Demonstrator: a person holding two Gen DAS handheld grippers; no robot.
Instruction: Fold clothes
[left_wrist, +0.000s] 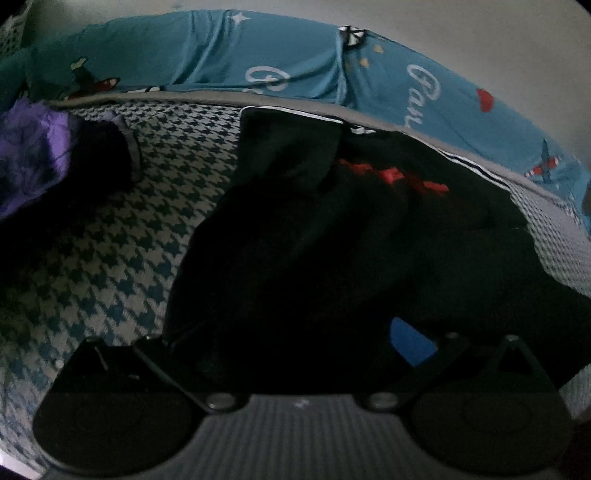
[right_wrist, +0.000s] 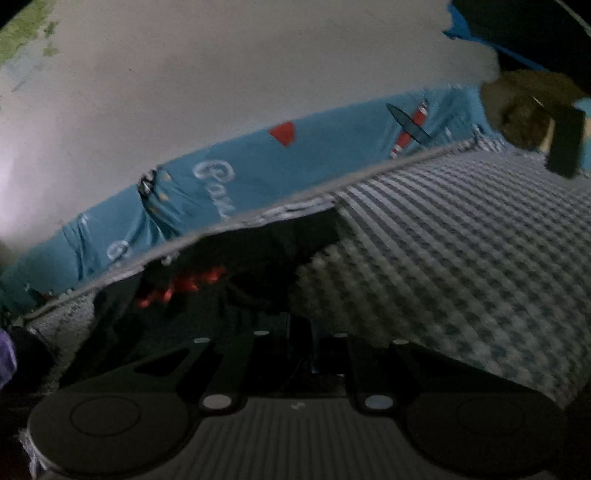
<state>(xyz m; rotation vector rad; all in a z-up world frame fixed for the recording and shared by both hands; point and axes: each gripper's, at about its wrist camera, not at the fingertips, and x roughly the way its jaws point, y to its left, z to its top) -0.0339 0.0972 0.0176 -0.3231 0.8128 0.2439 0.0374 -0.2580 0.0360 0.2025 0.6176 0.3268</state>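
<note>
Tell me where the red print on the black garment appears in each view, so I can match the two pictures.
Left wrist view: red print upper right of centre, on the black garment.
Right wrist view: red print left of centre, just above the gripper.
Shared landmark: the blue sheet with white script, behind the garment in both.

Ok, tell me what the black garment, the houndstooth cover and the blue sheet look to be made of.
Black garment: soft matte fabric, probably cotton knit; it slumps in loose folds, with red print. Too dark to be sure.
Houndstooth cover: woven or knitted textile, matte; the pattern looks part of the weave, with a grey edge band.
Blue sheet: thin smooth printed cloth, slight sheen on its creases.
</note>
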